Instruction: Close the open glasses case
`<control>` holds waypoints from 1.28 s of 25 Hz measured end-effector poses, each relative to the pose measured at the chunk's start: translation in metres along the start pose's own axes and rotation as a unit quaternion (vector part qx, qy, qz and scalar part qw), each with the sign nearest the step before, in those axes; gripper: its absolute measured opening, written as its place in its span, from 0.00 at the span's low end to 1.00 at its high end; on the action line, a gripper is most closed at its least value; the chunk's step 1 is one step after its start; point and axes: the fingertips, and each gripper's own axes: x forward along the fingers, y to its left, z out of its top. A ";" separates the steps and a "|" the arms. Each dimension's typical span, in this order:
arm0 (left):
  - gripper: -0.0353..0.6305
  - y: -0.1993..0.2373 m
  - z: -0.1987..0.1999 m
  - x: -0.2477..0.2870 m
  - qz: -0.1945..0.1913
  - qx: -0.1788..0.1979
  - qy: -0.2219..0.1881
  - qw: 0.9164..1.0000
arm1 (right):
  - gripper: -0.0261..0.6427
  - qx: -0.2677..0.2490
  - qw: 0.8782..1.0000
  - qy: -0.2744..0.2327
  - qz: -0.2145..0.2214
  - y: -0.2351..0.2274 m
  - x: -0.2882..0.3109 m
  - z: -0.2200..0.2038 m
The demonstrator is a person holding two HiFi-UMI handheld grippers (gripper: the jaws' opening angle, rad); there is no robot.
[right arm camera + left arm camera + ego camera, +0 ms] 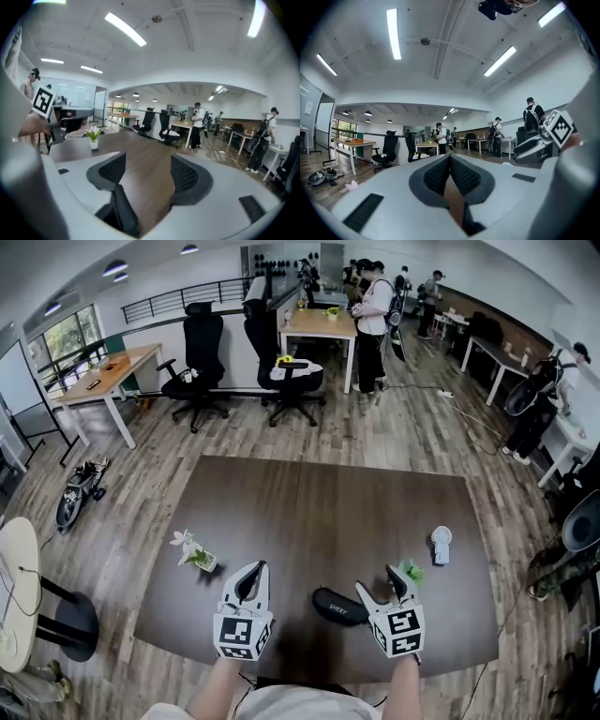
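Working over a broad dark brown counter [309,512]. Holding the left gripper [257,571] at the counter's 7 o'clock, jaws pressed together on nothing. Holding the right gripper [377,582] at 5 o'clock, jaws spread wide with only bare wood between. Finding the black glasses case [337,606] flat near the front edge between both: at 8 o'clock from the right gripper and just beside it, at 4 o'clock from the left and farther off, with its long axis roughly 10 to 4. Looks shut already, lid down; contents hidden. Judging the right gripper nearer for any last press. Noting a white hand fan [441,545] at the right gripper's 2 o'clock; a flower pot [201,560], white blooms, at the left's 10; a second pot [410,571], green sprig, just behind the right.
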 end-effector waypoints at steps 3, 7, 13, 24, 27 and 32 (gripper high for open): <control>0.06 0.003 0.007 0.005 0.002 0.001 -0.002 1.000 | 0.49 0.026 0.997 -0.055 -0.047 -0.027 -0.025 0.023; 0.06 0.007 0.017 0.009 0.011 -0.006 -0.005 1.000 | 0.48 0.054 0.985 -0.131 -0.097 -0.053 -0.057 0.049; 0.06 0.013 0.020 0.008 0.026 0.008 -0.010 1.000 | 0.46 0.115 0.962 -0.181 -0.166 -0.086 -0.086 0.049; 0.06 0.016 0.022 0.006 0.037 0.013 -0.013 0.999 | 0.45 0.091 0.969 -0.168 -0.157 -0.081 -0.079 0.049; 0.06 0.017 0.020 0.007 0.038 0.013 -0.013 0.999 | 0.44 0.087 0.969 -0.168 -0.156 -0.080 -0.077 0.050; 0.06 0.014 0.021 0.008 0.037 0.013 -0.012 0.999 | 0.41 0.083 0.970 -0.169 -0.155 -0.082 -0.079 0.051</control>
